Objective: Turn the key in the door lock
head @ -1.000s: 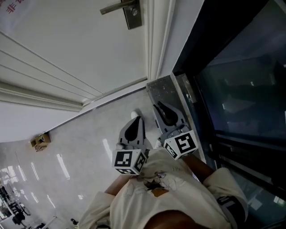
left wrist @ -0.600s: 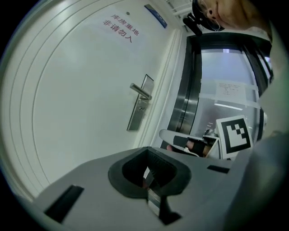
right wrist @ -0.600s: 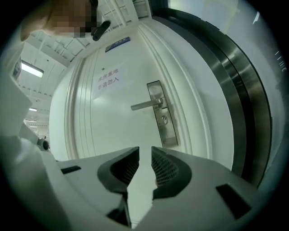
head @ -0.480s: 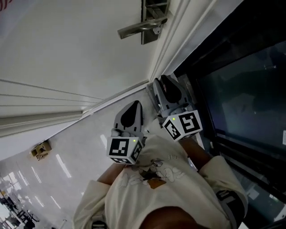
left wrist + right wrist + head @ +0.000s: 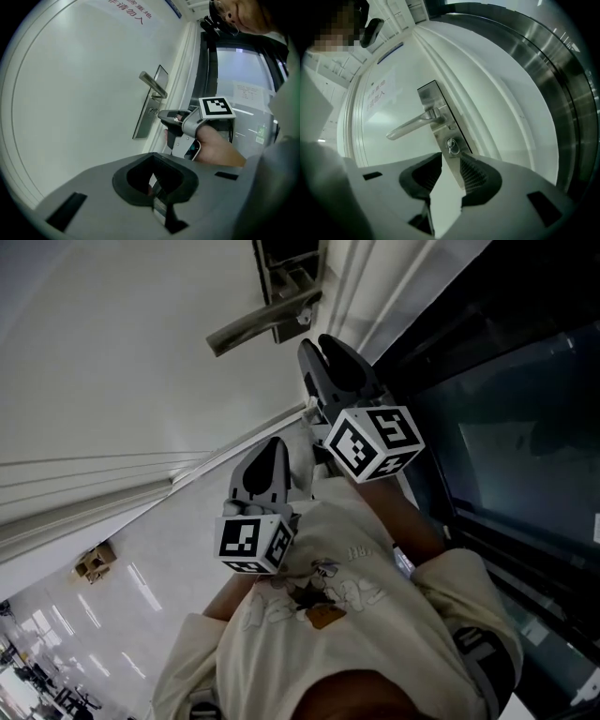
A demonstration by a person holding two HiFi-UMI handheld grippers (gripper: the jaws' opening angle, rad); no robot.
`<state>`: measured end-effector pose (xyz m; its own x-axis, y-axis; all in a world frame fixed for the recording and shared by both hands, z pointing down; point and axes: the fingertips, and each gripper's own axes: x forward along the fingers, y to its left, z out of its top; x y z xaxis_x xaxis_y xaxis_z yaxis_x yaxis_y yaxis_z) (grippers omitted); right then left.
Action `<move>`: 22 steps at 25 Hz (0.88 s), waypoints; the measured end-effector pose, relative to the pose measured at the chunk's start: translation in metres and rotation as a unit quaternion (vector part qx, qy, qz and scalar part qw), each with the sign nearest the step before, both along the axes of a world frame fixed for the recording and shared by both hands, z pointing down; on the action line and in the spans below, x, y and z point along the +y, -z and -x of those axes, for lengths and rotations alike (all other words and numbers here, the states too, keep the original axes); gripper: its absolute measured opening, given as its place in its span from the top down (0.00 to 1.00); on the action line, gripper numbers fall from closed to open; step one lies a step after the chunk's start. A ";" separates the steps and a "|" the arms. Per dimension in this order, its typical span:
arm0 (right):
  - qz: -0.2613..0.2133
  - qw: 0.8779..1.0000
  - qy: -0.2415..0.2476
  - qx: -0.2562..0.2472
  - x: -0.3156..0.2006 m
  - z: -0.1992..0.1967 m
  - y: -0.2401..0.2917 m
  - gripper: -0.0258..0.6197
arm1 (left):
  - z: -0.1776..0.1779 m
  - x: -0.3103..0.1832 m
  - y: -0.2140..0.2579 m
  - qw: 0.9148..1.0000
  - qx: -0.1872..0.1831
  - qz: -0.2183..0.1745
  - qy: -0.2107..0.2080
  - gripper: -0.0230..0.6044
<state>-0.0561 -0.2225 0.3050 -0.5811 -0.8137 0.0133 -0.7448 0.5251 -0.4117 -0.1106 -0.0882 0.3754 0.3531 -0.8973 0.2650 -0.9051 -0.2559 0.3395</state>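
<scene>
The white door (image 5: pixel 122 352) carries a metal lock plate (image 5: pixel 440 125) with a lever handle (image 5: pixel 410 126). A small key (image 5: pixel 452 146) sits in the keyhole below the handle. My right gripper (image 5: pixel 450 160) points level at the plate with the key just beyond its tips. Its jaws have just been opening and stand open with nothing between them. In the head view the right gripper (image 5: pixel 321 352) is right under the handle (image 5: pixel 262 326). My left gripper (image 5: pixel 265 463) hangs lower and further back, shut and empty. The left gripper view shows the right gripper (image 5: pixel 169 116) in front of the plate (image 5: pixel 149 112).
A dark glass panel (image 5: pixel 506 427) in a metal frame stands right of the door. Raised white mouldings (image 5: pixel 352 287) edge the door. Below lies glossy pale floor (image 5: pixel 150 577) with a small box (image 5: pixel 94 561) on it. A notice with red print (image 5: pixel 124 11) hangs high on the door.
Both grippers moved toward the door. The right one rose from near the floor corner up to the handle, and its jaws look wider. The handle now sits closer in the head view.
</scene>
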 end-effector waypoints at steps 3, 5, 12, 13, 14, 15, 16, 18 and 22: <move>0.002 1.000 0.006 -0.017 -0.010 0.003 0.006 0.79 | -0.003 -0.010 0.000 1.000 -0.001 -0.001 0.000 0.95; 0.005 1.000 0.014 -0.025 -0.015 0.006 0.009 0.79 | -0.005 -0.016 -0.001 1.000 0.000 0.000 0.001 0.95; 0.014 0.999 0.018 -0.026 -0.033 0.010 0.012 0.82 | -0.007 -0.025 -0.001 1.000 -0.004 0.005 0.005 0.95; 0.015 0.999 0.020 -0.025 -0.034 0.011 0.013 0.85 | -0.006 -0.025 -0.002 1.000 -0.004 0.005 0.007 0.95; 0.015 0.999 0.022 -0.025 -0.035 0.013 0.014 0.89 | -0.005 -0.026 -0.002 1.000 -0.005 0.005 0.008 0.95; 0.016 0.999 0.023 -0.027 -0.034 0.014 0.014 0.92 | -0.004 -0.026 -0.002 1.000 -0.006 0.005 0.010 0.95; 0.017 0.999 0.023 -0.030 -0.033 0.014 0.014 0.92 | -0.003 -0.027 -0.001 1.000 -0.006 0.005 0.012 0.95; 0.025 0.998 0.022 -0.044 -0.033 0.013 0.014 0.92 | -0.001 -0.029 0.000 1.000 -0.006 0.003 0.015 0.95; 0.055 0.994 0.024 -0.087 -0.033 0.013 0.014 0.92 | -0.001 -0.031 0.002 1.000 -0.006 0.002 0.017 0.95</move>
